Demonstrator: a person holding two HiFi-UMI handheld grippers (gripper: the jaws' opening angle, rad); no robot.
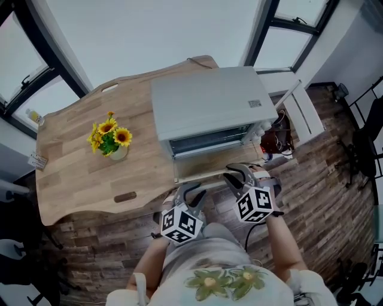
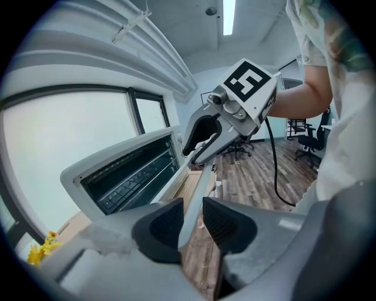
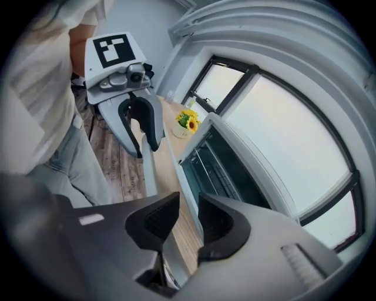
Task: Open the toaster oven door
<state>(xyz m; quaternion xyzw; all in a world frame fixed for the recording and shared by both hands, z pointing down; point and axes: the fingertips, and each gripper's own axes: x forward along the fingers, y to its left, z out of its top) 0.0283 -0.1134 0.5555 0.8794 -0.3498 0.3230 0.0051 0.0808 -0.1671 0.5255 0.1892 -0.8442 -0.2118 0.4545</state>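
left gripper [image 1: 190,188] and right gripper [image 1: 239,174] tilt down (side by side), fingers [image 2: 164,226] pinching the handle [image 1: 210,175].

Under you, the floor [image 1: 335,197] is dark wood-look plank. Ahead of you stands a light wooden table [image 1: 78,179] with a curved near edge. Its far side sits against black-framed windows [image 1: 149,30], whose panes are bright and washed out. A pot of sunflowers [image 1: 111,140] stands on the table's left part. A ceiling strip light [image 2: 228,9] is on. Black office chairs [image 2: 308,141] stand well back behind you.
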